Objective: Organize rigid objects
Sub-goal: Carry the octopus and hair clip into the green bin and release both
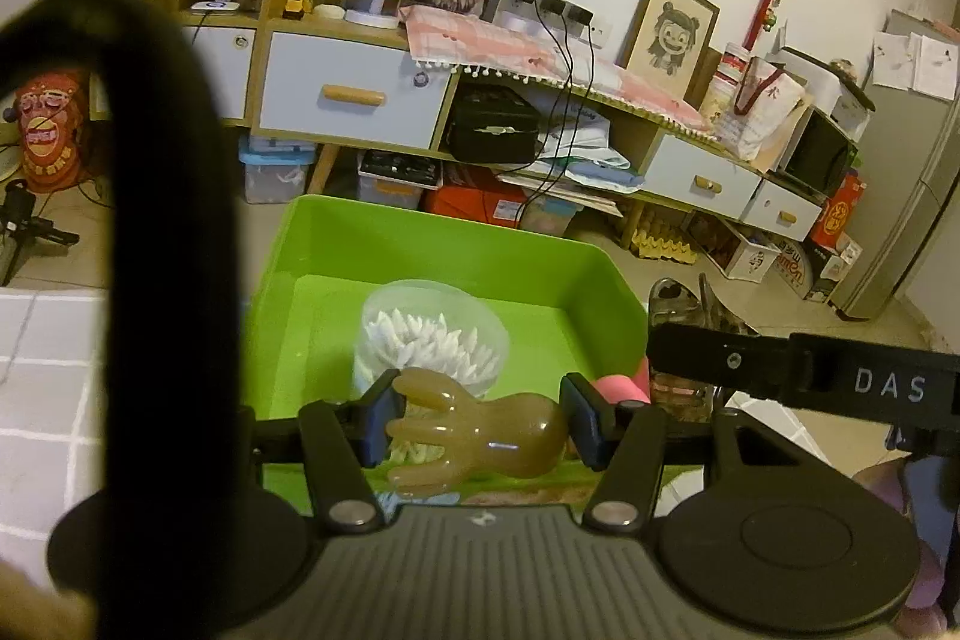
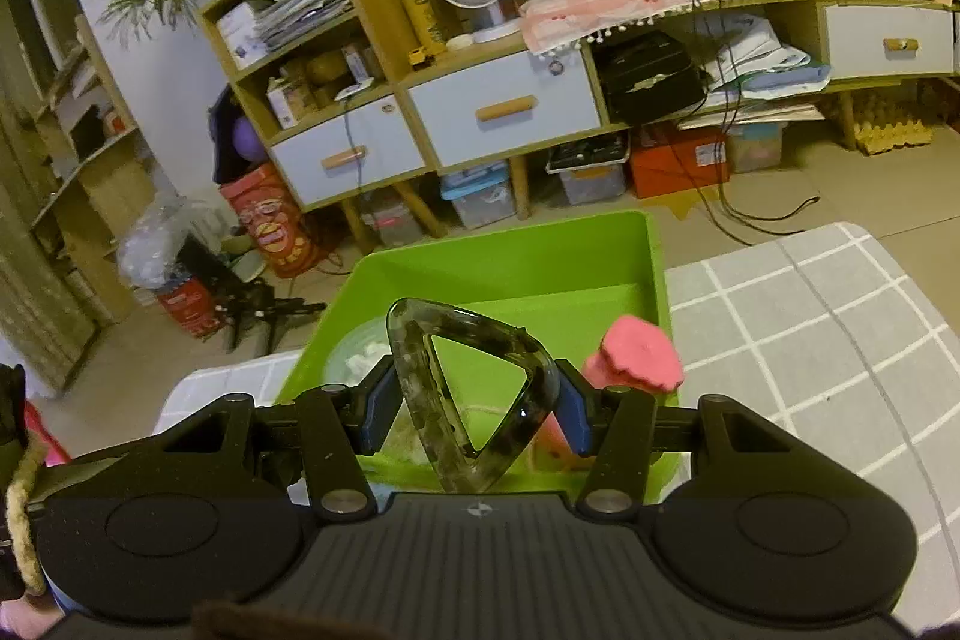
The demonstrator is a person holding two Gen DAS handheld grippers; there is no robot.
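Amber claw-shaped massager (image 1: pixel 480 436) clamped in left gripper (image 1: pixel 480 427), mottled triangular scraper (image 2: pixel 474 394) clamped in right gripper (image 2: pixel 474 415), both above green bin (image 1: pixel 456 244).

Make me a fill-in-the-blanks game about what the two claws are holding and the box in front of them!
1. The left claw is shut on a brown massager shaped like a ____.
2. The right claw grips a see-through speckled piece shaped like a ____.
3. The bin in front of both claws is coloured ____.
4. The clear tub inside the bin holds white cotton ____.

Missing words: hand, triangle, green, swabs
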